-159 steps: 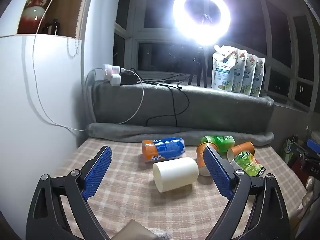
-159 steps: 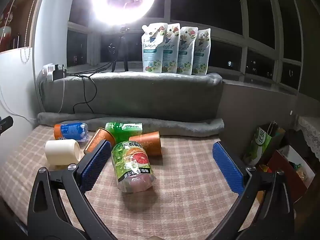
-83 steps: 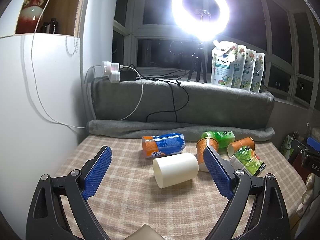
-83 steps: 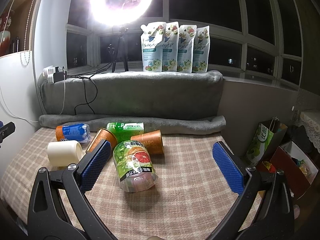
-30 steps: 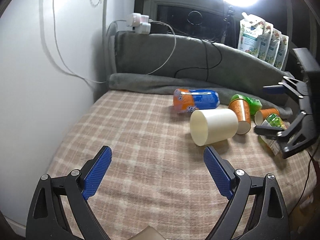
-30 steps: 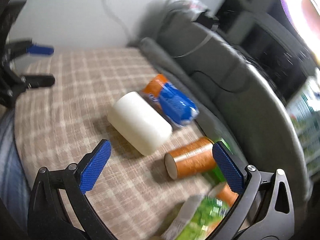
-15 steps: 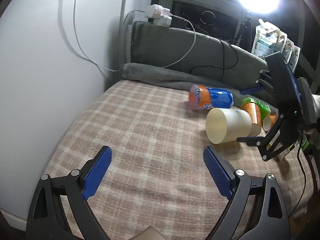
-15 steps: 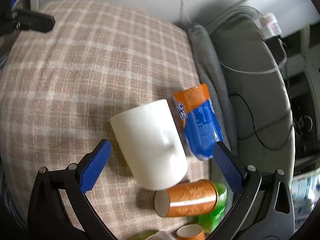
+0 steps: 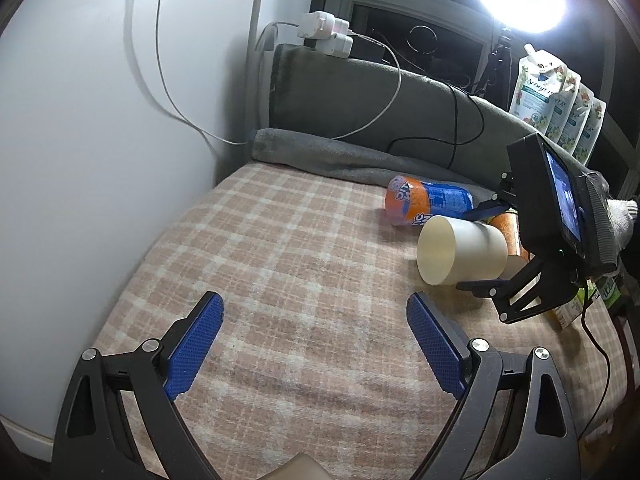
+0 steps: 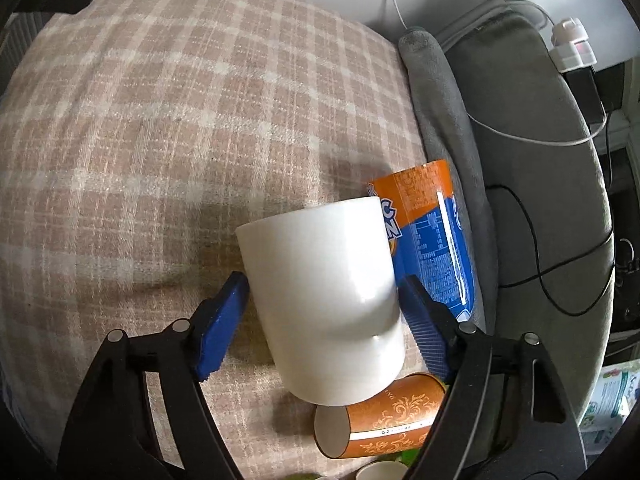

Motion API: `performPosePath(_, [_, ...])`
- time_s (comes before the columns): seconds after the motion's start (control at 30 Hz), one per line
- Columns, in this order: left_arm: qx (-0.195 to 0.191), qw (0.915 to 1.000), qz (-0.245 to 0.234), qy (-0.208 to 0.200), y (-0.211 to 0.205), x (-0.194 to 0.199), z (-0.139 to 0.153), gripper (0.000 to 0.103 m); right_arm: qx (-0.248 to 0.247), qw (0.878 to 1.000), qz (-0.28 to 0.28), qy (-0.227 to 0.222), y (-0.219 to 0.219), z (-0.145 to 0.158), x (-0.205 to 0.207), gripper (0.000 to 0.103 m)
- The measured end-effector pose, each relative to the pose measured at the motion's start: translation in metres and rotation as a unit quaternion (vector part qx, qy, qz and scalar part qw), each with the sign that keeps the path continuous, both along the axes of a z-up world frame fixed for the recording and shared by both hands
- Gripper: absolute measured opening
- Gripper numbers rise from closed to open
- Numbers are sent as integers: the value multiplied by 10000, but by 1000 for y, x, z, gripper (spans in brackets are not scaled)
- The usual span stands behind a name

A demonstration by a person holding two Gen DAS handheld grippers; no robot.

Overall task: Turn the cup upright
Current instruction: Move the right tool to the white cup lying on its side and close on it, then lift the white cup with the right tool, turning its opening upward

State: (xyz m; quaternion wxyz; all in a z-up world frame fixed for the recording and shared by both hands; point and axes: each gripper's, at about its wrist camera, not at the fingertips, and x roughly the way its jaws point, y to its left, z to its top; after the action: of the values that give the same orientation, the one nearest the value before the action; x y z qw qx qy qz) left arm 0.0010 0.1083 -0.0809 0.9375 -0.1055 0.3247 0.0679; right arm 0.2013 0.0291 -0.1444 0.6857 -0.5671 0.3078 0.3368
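Note:
A white cup (image 10: 328, 296) lies on its side on the checked cloth, mouth toward the left wrist camera (image 9: 460, 256). My right gripper (image 10: 324, 320) straddles the cup from above, its blue pads close to both sides of the cup body, jaws narrowed around it. In the left wrist view the right gripper (image 9: 484, 248) shows at the cup, one finger behind it and one in front. My left gripper (image 9: 316, 344) is open and empty, low over the cloth, well short of the cup.
An orange-and-blue bottle (image 10: 432, 232) lies just behind the cup, an orange patterned paper cup (image 10: 380, 420) beside its base. A grey blanket roll (image 9: 340, 160) and padded ledge with cables run along the back. A white wall (image 9: 100, 120) is at the left.
My right gripper has dropped onto the white cup and its jaws have closed in around it. My left gripper has drawn back slightly to the left.

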Motion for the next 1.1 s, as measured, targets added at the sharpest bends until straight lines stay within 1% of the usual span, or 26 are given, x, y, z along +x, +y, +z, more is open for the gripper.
performPosePath(0.2, [44,10000,2,-55,-3,-4,5,93,300,9993,-209,112,-6,10,-5,79])
performPosePath(0.37, [67,9999,-19,-101,-6,-7,8,93,771,9946,-591,359,-15,27,-10,78])
performPosePath(0.47, [81,9999,-63,-131,-10,-9,9,93,1149,9880,-843,599,-23,39,-13,77])
performPosePath(0.63, [104,9997,-151,-182,-17,-15,13,93,1824,9721,-1141,937,-41,59,-29,77])
performPosePath(0.7, [114,9995,-195,-212,-20,-17,14,93,2051,9641,-1267,1110,-48,64,-35,77])
performPosePath(0.9, [142,9989,-327,-314,-29,-25,21,93,2671,9344,-1608,1724,-73,74,-65,77])
performPosePath(1.0, [141,9985,-397,-340,-34,-29,22,93,3064,9092,-1874,2107,-87,75,-76,77])
performPosePath(1.03, [141,9984,-426,-340,-35,-29,23,93,3247,8947,-2019,2309,-95,74,-78,77])
performPosePath(1.07, [139,9983,-454,-335,-36,-30,22,93,3367,8842,-2115,2451,-100,72,-79,77])
performPosePath(1.1, [139,9982,-480,-327,-37,-30,22,93,3531,8694,-2240,2632,-107,70,-80,77])
